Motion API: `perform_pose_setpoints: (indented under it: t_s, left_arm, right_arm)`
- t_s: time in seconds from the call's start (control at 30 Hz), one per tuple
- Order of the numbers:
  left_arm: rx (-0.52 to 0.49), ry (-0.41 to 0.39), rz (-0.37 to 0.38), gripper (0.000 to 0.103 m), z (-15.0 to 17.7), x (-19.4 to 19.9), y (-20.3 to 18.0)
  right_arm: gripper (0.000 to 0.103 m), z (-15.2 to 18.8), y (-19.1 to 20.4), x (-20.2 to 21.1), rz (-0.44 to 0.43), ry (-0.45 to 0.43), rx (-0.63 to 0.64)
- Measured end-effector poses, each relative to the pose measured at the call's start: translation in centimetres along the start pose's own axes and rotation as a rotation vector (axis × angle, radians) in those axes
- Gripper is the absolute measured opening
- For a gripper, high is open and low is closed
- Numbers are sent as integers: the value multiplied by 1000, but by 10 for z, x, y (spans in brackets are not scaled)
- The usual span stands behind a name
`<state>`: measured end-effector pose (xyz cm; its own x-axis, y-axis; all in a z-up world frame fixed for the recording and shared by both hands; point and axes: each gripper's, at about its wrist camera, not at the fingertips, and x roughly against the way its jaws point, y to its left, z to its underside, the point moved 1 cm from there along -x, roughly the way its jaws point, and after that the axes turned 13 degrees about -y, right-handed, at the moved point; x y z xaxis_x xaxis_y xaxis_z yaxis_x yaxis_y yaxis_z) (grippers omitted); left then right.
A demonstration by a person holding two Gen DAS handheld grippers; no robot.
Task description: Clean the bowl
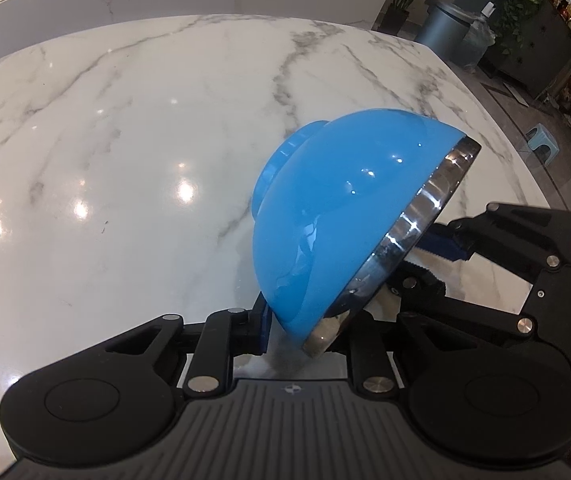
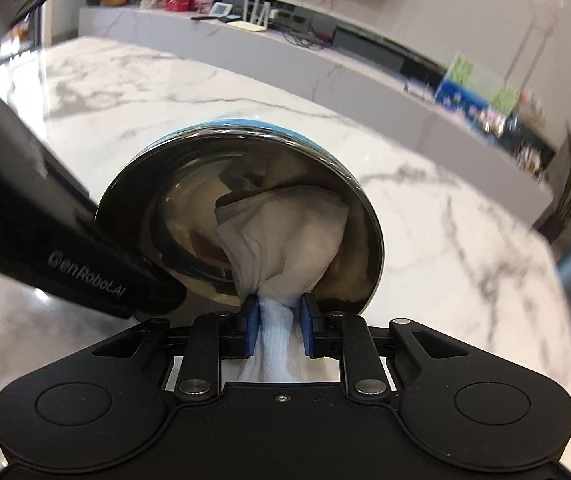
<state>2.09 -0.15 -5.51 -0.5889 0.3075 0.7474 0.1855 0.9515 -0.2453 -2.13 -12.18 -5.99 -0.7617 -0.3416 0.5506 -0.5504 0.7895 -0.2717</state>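
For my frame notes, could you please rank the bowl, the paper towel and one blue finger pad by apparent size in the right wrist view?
1. bowl
2. paper towel
3. blue finger pad
Nearness to the camera enlarges them all.

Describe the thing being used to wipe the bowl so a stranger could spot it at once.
Above the white marble table, the tilted bowl shows its shiny steel inside. The crumpled white paper towel is pushed into it, pinched between the right gripper: the only soft, matte thing there.
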Motion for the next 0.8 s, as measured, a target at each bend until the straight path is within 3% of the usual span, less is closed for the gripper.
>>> perform_pose_setpoints:
  t_s: [0.13,0.3,0.43,0.73,0.8]
  left_arm:
    - [12,-8,-4,18,1,0,2]
    - [35,-24,-13,34,2,-1,5]
    - [60,-33,-9,34,2,-2,6]
    - [123,-41,30,34,2,-4,9]
    - [123,-39,39,29,1,-5,9]
  right_arm:
    - [17,1,0,-2,-5,3,-8]
    - [17,3,-1,-5,-14,20,-35]
    - [18,3,-7,-6,-32,32,-97]
    - [18,5,-33,-8,-134,72,-373]
    - [18,6,-35,-8,-143,75,-394]
